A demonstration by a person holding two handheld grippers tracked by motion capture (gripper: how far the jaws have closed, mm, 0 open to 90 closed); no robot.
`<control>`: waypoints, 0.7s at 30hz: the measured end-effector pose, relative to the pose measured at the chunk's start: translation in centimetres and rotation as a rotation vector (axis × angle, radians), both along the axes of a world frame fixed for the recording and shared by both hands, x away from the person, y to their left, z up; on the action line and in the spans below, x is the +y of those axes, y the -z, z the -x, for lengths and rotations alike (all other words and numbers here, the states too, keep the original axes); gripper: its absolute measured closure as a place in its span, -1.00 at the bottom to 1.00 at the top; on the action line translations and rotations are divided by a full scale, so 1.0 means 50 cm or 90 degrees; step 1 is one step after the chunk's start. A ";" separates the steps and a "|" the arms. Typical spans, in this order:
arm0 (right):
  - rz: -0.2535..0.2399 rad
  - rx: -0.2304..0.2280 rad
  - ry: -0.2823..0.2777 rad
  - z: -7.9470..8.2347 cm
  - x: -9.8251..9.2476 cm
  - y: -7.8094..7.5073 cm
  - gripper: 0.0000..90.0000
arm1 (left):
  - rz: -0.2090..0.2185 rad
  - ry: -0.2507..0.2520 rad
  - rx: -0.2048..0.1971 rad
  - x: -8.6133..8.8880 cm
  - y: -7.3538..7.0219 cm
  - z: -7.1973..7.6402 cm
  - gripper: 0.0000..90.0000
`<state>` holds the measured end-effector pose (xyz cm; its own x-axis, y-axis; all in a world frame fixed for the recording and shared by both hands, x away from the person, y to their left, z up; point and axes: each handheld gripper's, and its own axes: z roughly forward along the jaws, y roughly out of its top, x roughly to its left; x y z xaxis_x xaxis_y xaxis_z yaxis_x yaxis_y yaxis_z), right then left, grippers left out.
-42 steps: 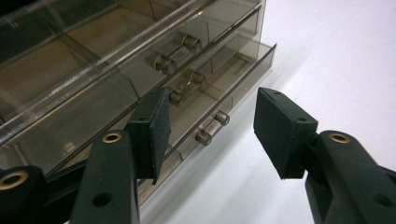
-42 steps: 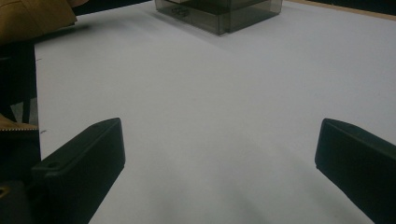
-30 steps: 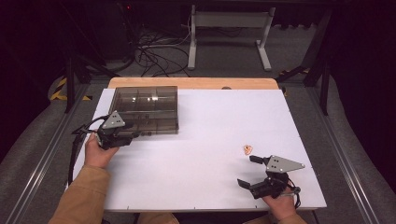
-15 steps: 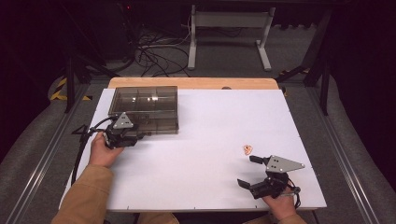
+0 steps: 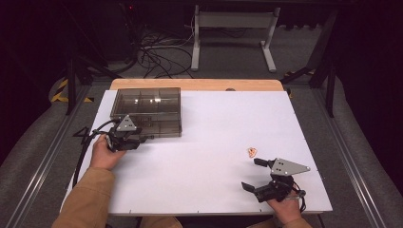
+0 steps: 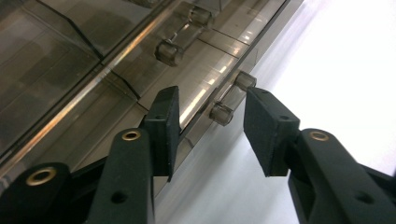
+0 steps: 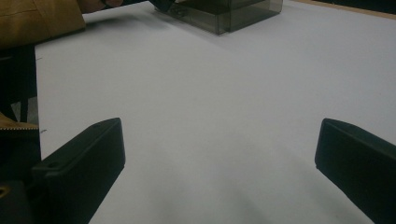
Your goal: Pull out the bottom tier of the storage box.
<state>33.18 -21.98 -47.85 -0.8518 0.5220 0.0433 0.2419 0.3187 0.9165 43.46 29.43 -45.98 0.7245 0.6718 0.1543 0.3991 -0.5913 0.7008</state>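
One drawer handle [image 6: 227,97] of the smoky box [image 5: 147,110] at the bench's [image 5: 214,142] far left sits between the left claw's [image 6: 210,123] closing, not yet touching jaws. The drawer looks shut, so pulling remains; the right claw [image 5: 254,173] rests wide open near a small orange piece [image 5: 252,152].

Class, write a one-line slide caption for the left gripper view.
Left gripper, jaws closing, straddles the lower handle of a smoky drawer box.
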 end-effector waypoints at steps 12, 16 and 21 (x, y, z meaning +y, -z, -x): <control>0.002 0.001 0.000 0.000 0.001 0.000 -0.95 | -0.034 0.051 0.058 0.000 -0.012 0.024 0.33; 0.002 0.001 0.000 0.000 0.001 0.000 -0.95 | -0.046 0.061 0.066 -0.001 -0.015 0.031 0.33; 0.001 0.002 -0.002 0.000 0.001 0.000 -0.95 | -0.055 0.073 0.074 -0.002 -0.017 0.040 0.32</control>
<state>33.16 -21.95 -47.85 -0.8532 0.5197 0.0450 0.2436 0.3207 0.9153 41.48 29.32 -45.13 0.8123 0.5709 0.1192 0.4002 -0.6943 0.5982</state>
